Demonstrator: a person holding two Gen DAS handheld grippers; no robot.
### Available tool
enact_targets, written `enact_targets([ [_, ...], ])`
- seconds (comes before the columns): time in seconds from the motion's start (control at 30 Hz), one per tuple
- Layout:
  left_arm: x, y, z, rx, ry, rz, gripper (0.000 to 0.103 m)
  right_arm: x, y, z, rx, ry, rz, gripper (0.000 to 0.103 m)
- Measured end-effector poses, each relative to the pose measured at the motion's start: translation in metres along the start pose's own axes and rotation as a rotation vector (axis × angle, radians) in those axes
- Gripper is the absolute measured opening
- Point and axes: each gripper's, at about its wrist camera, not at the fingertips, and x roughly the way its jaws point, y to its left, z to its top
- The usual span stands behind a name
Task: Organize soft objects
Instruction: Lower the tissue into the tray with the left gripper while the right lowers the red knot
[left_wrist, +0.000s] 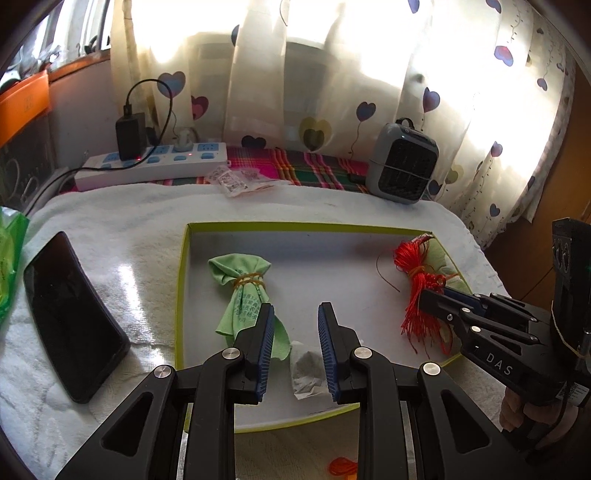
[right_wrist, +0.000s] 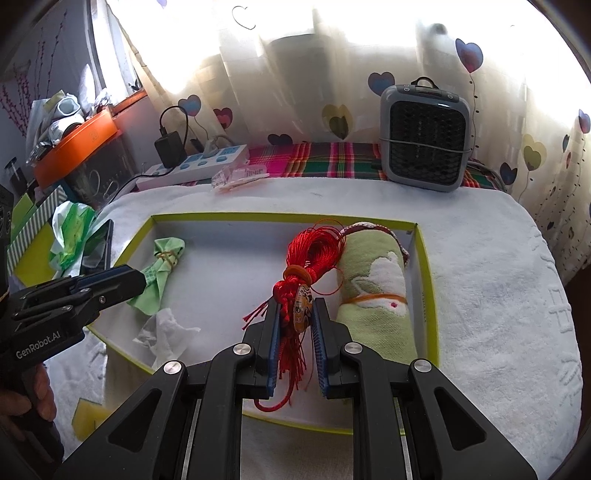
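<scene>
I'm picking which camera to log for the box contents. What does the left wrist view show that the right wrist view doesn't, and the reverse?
Left wrist only: the whole black phone lying on the white towel.

Right wrist only: the rolled green towel beside the red tassel, in full, and the right hand-held gripper shut on that tassel.

Both: the yellow-rimmed box, the green cloth bundle, the crumpled tissue, the grey heater and the power strip.

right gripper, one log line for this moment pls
right gripper: shut on red tassel | tassel: over box, beside rolled towel | left gripper: holding nothing
</scene>
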Motion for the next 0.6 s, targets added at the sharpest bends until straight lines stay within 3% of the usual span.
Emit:
enact_targets([
  [0.4, 0.0061, -0.0001, -0.0028, 0.007, 0.020, 0.043, 0.024, 0.0096, 0.0040, -0.0021, -0.030, 0.014, -0.020, 0.017],
  [0.6, 0.0072, -0.0003, -0.0060, 0.017, 0.024, 0.072, 0.030, 0.0103, 0.0063, -0.0039, -0.045, 0.012, -0.035, 0.017],
])
